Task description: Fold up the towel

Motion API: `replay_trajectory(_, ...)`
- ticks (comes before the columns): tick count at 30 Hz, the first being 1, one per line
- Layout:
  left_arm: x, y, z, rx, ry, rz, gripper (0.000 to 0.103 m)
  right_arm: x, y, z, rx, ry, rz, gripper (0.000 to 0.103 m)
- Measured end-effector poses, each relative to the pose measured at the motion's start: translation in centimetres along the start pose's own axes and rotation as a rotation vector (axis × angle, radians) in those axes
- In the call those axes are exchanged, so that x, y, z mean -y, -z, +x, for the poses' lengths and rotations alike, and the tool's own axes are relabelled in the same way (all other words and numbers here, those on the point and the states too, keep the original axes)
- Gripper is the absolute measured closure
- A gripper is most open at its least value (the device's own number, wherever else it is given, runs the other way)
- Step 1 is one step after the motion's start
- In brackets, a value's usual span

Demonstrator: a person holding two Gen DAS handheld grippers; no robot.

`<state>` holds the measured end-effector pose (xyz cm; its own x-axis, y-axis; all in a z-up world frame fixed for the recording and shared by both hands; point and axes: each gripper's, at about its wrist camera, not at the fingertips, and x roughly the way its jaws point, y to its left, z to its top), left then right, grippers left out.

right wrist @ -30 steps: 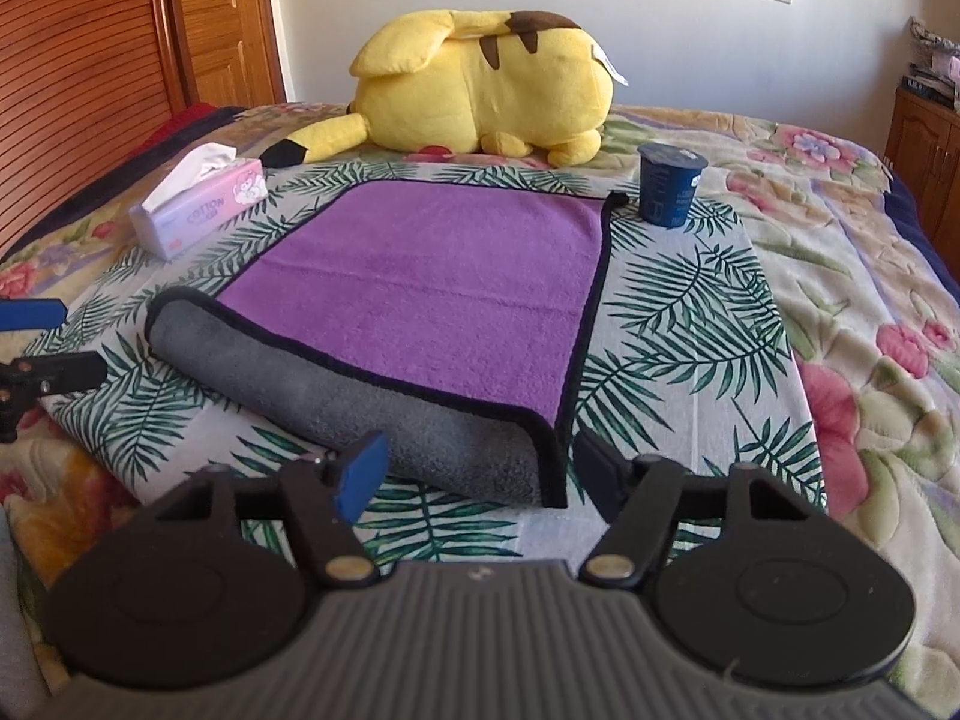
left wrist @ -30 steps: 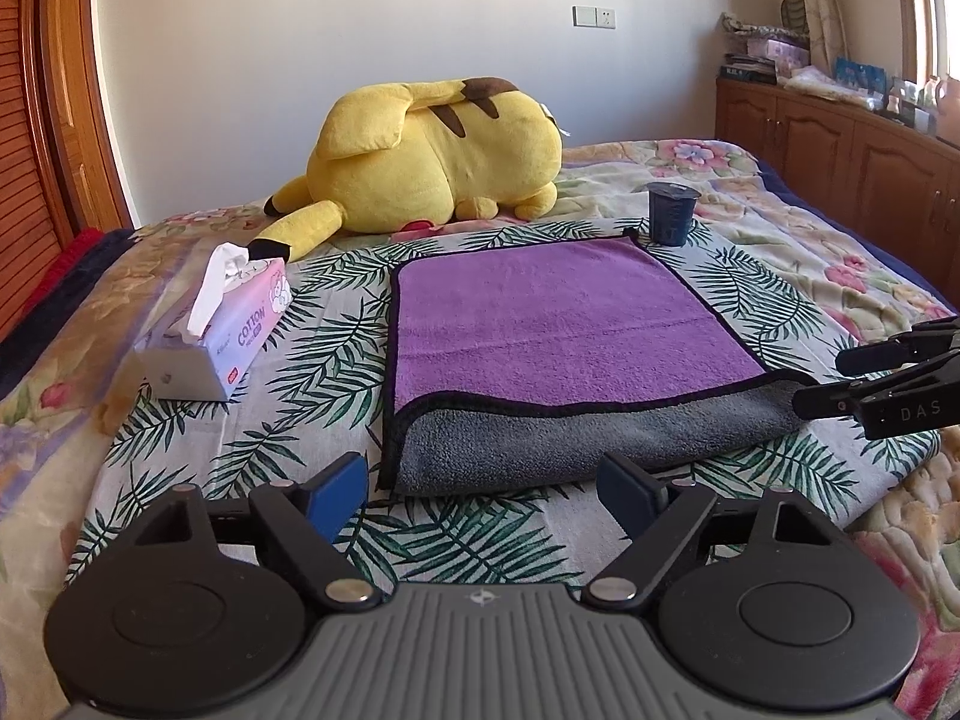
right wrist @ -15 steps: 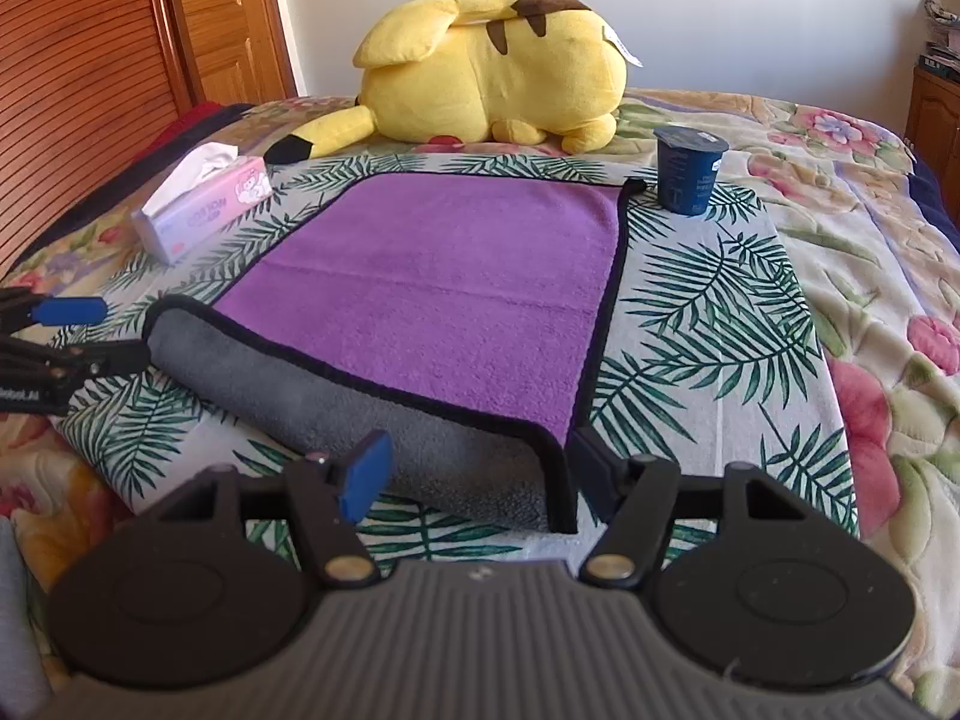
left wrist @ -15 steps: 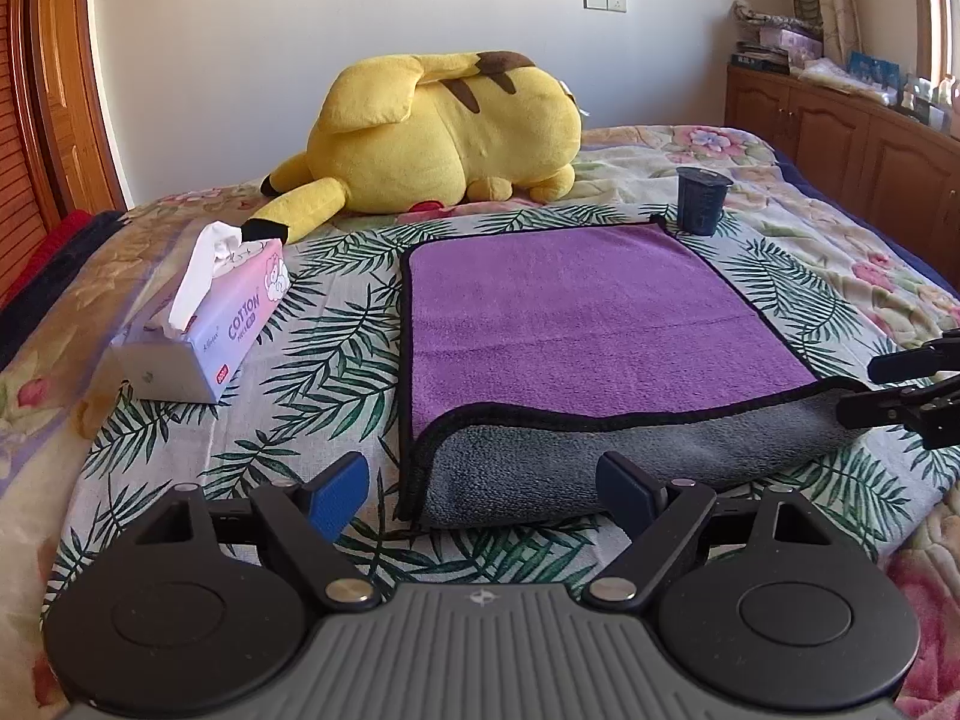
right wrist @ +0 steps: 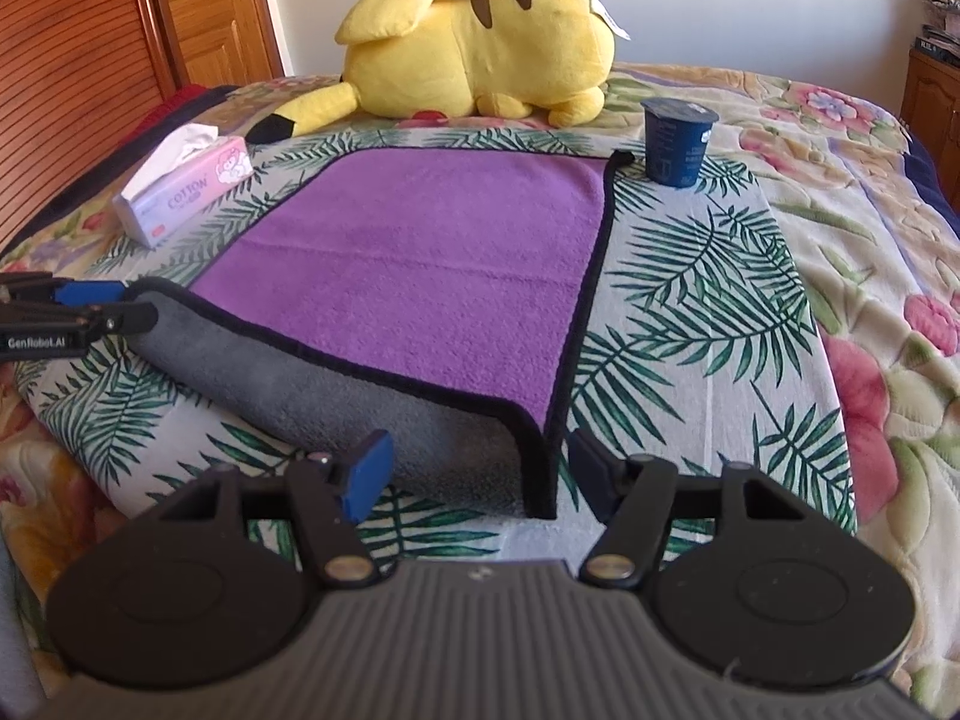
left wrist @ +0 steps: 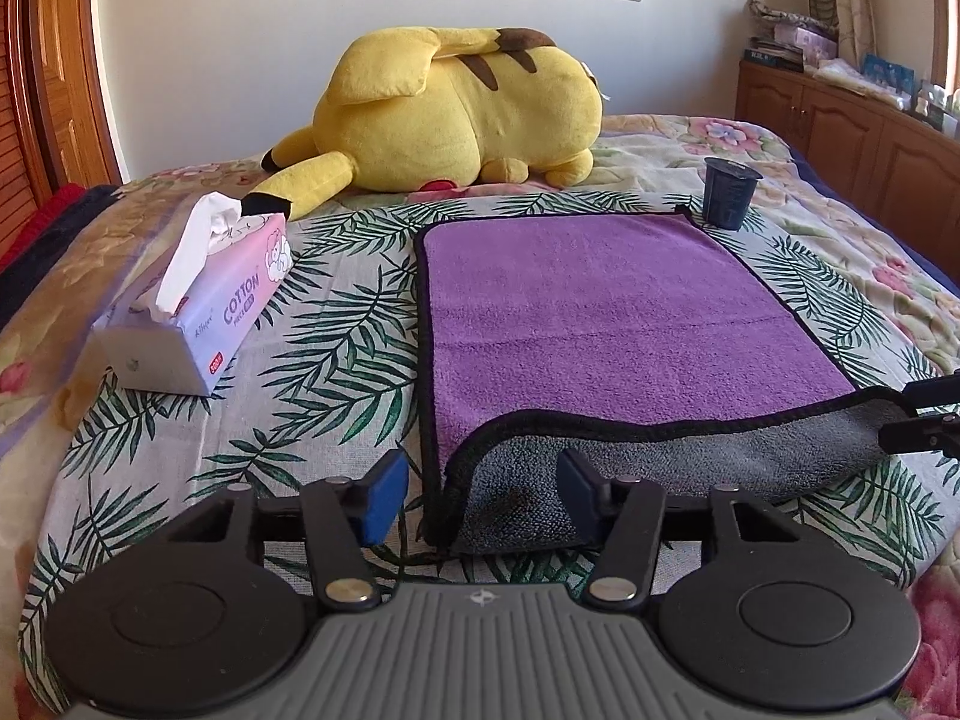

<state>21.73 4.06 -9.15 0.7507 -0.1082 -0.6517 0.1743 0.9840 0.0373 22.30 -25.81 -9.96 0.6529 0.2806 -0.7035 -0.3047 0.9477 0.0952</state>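
A purple towel with a black hem and grey underside lies flat on the bed; its near edge is rolled over, grey side up. It also shows in the right wrist view. My left gripper is open, its fingers either side of the towel's near left corner. My right gripper is open, its fingers either side of the near right corner. Each gripper shows at the edge of the other's view: the right and the left.
A tissue pack lies left of the towel. A dark blue cup stands at the towel's far right corner. A yellow plush toy lies behind. Wooden cabinets stand to the right, a wooden door to the left.
Both grippers have moved forward and down to the towel's near corners, which now lie between their open fingers. The towel has not moved.
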Motion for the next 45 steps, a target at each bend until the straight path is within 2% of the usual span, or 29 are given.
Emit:
replay_trajectory(7,-0.22,0.02,0.05,-0.008,0.013,-0.018,0.073,0.31,0.11,0.38,-0.019,-0.006,0.009,0.041)
replay_trajectory(9,-0.12,0.13,0.16,-0.020,0.024,-0.016,0.082,0.40,0.11,0.42,-0.023,-0.015,0.016,0.043)
replay_trajectory(14,0.00,0.43,0.24,-0.021,0.019,-0.013,0.094,0.28,0.09,0.37,-0.026,-0.032,0.018,0.050)
replay_trajectory(19,-0.03,0.54,0.27,-0.024,0.022,-0.018,0.096,0.30,-0.06,0.14,-0.019,-0.038,0.019,0.056)
replay_trajectory(24,0.14,0.63,0.35,-0.030,0.020,-0.009,0.101,0.28,-0.19,-0.10,-0.007,-0.042,0.018,0.056)
replay_trajectory(31,0.10,0.65,0.46,-0.033,0.015,-0.009,0.103,0.04,-0.37,-0.43,0.004,-0.055,0.001,0.072)
replay_trajectory(37,0.15,0.71,0.52,-0.034,0.009,-0.001,0.103,-0.03,-0.31,-0.24,-0.005,-0.042,-0.013,0.078)
replay_trajectory(42,0.17,0.67,0.33,-0.019,0.006,-0.005,0.103,0.41,-0.11,0.08,-0.013,-0.026,0.000,0.078)
replay_trajectory(45,0.21,0.63,0.28,-0.016,0.011,-0.002,0.103,0.42,-0.07,-0.01,-0.007,-0.028,-0.004,0.083)
